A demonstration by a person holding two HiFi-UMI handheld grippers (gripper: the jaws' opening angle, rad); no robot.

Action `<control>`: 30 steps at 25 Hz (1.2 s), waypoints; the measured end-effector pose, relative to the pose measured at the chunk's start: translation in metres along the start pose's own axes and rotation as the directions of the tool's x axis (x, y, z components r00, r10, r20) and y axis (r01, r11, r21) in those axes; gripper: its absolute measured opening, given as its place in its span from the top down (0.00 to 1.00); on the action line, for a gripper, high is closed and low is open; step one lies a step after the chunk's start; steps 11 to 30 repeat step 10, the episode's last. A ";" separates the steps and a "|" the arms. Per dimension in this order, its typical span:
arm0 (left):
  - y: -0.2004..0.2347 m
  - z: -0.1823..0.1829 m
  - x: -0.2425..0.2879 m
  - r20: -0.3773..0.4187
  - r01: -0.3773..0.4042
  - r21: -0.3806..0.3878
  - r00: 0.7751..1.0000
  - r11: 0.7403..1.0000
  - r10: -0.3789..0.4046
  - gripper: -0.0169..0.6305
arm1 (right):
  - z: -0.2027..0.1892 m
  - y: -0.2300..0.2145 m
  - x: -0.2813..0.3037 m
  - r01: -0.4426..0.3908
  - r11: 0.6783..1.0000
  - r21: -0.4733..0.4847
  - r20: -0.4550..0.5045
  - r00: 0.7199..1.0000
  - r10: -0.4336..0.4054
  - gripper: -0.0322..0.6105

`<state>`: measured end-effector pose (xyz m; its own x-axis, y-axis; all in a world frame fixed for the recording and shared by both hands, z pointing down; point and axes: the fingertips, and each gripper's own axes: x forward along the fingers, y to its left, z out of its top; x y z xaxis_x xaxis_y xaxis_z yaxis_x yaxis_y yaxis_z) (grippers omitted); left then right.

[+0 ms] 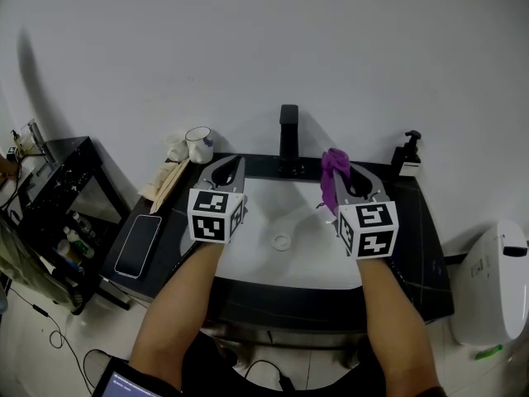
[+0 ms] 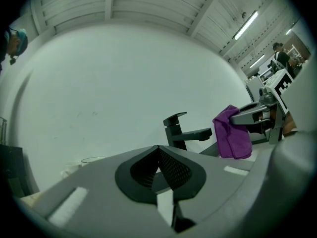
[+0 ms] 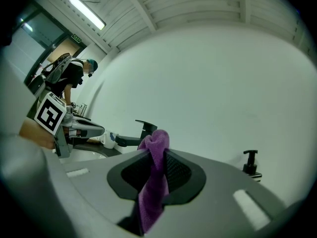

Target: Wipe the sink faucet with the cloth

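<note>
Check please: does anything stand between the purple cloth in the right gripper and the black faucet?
Nothing visible does. The cloth, pinched in the right gripper, hangs just right of the faucet, with only open air between them.

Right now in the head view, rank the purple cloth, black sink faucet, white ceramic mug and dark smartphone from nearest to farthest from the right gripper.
1. Purple cloth, clamped in the jaws of the right gripper.
2. Black sink faucet, behind the basin, to the left.
3. White ceramic mug, back left on the counter.
4. Dark smartphone, flat at the left end.
</note>
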<state>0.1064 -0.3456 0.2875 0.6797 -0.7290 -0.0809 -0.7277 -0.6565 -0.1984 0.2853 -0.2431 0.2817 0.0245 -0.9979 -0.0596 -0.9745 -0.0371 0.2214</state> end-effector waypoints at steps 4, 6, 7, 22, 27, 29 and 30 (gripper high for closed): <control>-0.001 0.000 0.000 0.002 0.001 0.001 1.000 1.000 -0.001 0.95 | -0.001 0.001 0.000 -0.007 1.000 -0.008 0.000 1.000 0.007 0.86; 0.000 0.000 0.000 0.002 -0.001 0.003 1.000 1.000 0.001 0.95 | -0.002 0.001 0.001 -0.010 1.000 -0.006 0.002 1.000 0.010 0.86; 0.000 0.000 0.000 0.002 -0.002 0.004 1.000 1.000 0.002 0.95 | -0.003 0.001 0.001 -0.010 1.000 -0.003 0.002 1.000 0.010 0.86; 0.000 0.000 0.000 -0.001 -0.004 0.006 1.000 1.000 0.004 0.95 | -0.005 0.000 0.000 -0.012 1.000 0.002 -0.002 1.000 0.012 0.86; 0.000 0.000 0.000 -0.001 -0.004 0.006 1.000 1.000 0.004 0.95 | -0.005 0.000 0.000 -0.012 1.000 0.002 -0.002 1.000 0.012 0.86; 0.000 0.000 0.000 -0.001 -0.004 0.006 1.000 1.000 0.004 0.95 | -0.005 0.000 0.000 -0.012 1.000 0.002 -0.002 1.000 0.012 0.86; 0.000 0.000 0.000 -0.001 -0.004 0.006 1.000 1.000 0.004 0.95 | -0.005 0.000 0.000 -0.012 1.000 0.002 -0.002 1.000 0.012 0.86</control>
